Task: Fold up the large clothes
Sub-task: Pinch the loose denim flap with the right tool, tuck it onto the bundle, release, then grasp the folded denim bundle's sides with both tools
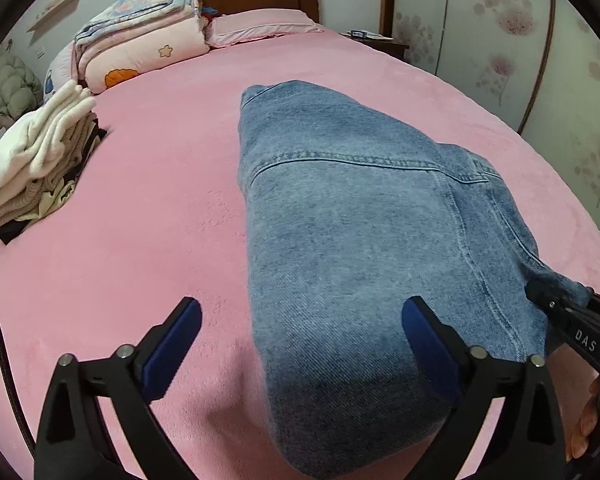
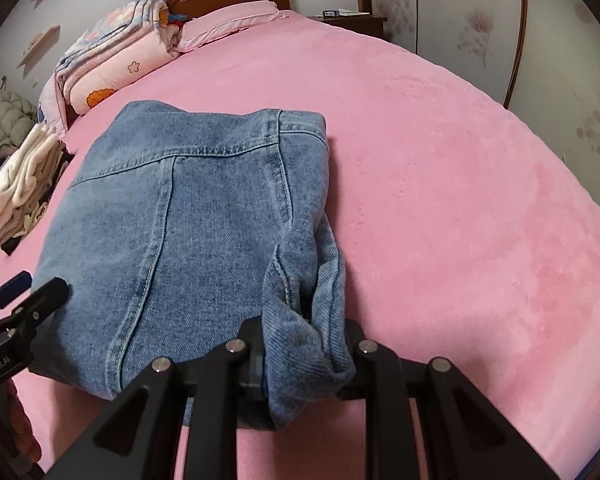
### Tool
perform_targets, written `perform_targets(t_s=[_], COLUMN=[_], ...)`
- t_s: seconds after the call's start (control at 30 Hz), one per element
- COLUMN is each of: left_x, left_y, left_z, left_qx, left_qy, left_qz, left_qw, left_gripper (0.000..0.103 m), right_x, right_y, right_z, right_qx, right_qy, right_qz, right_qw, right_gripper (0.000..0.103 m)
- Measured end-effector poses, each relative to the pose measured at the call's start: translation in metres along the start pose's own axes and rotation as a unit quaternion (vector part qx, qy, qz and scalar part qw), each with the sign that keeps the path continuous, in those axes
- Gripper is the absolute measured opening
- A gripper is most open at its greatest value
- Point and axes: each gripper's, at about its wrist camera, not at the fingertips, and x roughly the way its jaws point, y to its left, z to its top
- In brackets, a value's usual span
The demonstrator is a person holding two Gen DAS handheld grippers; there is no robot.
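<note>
One blue denim garment, folded; right gripper pinching corner.

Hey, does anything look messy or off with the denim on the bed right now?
Mostly neat. The denim garment lies flat, but its near right corner is bunched into a wad, pinched in the right gripper.

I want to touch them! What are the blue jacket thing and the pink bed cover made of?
The folded blue denim garment looks like cotton denim: faded, matte, with a diagonal weave and pale double stitching. The pink fuzzy bed cover looks like soft plush fleece, since it has a short velvety nap with faint brush marks, though the exact fibre is unclear.
</note>
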Motion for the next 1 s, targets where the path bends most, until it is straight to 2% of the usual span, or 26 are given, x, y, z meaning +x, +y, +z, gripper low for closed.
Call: perform_targets(t_s=[0.23,0.3,0.37,0.53,0.63,0.73,0.8,0.9,1.0], left_x=[-0.002,-0.007,-0.014,-0.035,-0.045,-0.055,-0.060,-0.069,-0.081], left_y=[-0.003,-0.002,0.002,0.014,0.020,0.024,0.028,0.033,0.039], left_z=[-0.004,-0.001,0.000,-0.005,-0.005,-0.001,0.002,0.008,0.013], left_qx=[0.013,0.011,0.006,0.002,0.010,0.017,0.015,0.004,-0.013], left_qy=[-0.015,-0.010,-0.009,-0.011,0.001,0.015,0.022,0.033,0.017], left_qz=[0.019,0.022,0.020,0.019,-0.002,-0.028,-0.041,-0.063,-0.088], left_qw=[0.9996,0.9996,0.9997,0.9998,0.9999,0.9994,0.9988,0.9975,0.9959], left_gripper=[0.103,0.102,0.102,0.102,0.102,0.102,0.102,0.102,0.102], right_x=[0.000,-0.003,-0.009,-0.024,-0.034,-0.040,-0.047,-0.060,-0.079], right_y=[0.014,0.013,0.004,-0.018,-0.022,-0.026,-0.028,-0.030,-0.031], right_z=[0.001,0.003,0.006,0.012,0.014,0.016,0.018,0.024,0.032], right_qx=[-0.033,-0.036,-0.032,-0.007,-0.010,-0.008,-0.007,-0.007,-0.008], right_qy=[-0.005,-0.003,0.001,0.017,0.017,0.029,0.029,0.016,-0.014], right_qz=[-0.016,-0.014,-0.010,0.031,0.040,0.046,0.047,0.041,0.055], right_qw=[0.999,0.999,0.999,0.999,0.999,0.998,0.998,0.999,0.998], right_gripper=[0.026,0.033,0.049,0.052,0.053,0.063,0.064,0.064,0.064])
